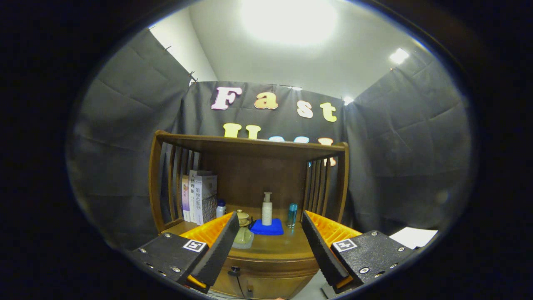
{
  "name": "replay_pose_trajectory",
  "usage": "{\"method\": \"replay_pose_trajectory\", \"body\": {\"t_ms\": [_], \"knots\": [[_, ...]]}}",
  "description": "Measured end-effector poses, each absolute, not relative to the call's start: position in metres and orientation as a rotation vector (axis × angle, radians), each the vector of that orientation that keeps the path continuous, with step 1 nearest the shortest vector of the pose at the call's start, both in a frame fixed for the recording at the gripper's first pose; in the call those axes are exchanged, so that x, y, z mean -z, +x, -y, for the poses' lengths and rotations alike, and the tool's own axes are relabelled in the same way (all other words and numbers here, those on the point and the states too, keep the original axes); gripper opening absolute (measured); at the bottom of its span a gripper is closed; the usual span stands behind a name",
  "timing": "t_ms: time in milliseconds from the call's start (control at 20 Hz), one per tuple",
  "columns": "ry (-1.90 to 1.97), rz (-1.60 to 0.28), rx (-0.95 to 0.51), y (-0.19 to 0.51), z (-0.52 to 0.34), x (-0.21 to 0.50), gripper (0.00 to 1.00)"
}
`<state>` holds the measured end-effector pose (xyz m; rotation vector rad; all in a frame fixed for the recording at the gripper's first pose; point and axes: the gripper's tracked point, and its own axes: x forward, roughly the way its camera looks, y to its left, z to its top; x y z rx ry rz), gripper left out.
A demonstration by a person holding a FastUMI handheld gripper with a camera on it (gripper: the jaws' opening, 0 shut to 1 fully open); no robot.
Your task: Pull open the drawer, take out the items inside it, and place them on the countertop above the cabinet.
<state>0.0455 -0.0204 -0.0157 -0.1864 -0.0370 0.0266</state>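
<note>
Wooden cabinet ahead, tool (270,246) spread wide and empty, aimed at the desk's (287,248) front edge. Below that edge, drawer (266,273) shut, knob (234,271) untouched; contents hidden, so nothing taken out yet. On the desk: cup (242,233) near the left finger, pump bottle (267,209) on a blue cloth (267,228), small blue bottle (292,215), books (200,198) at the left back corner. Whole task left, by the look of it.

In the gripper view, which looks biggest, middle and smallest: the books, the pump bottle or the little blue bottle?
1. The books, standing beside the cabinet's slats.
2. The pump bottle on the blue cloth.
3. The little blue bottle.
All stand about equally far back, beyond the open fingers, so the order is fair.
</note>
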Motion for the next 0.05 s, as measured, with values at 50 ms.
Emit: {"method": "replay_pose_trajectory", "body": {"t_ms": [50], "knots": [[-0.205, 0.05, -0.03, 0.0365, 0.0182, 0.009, 0.94]]}}
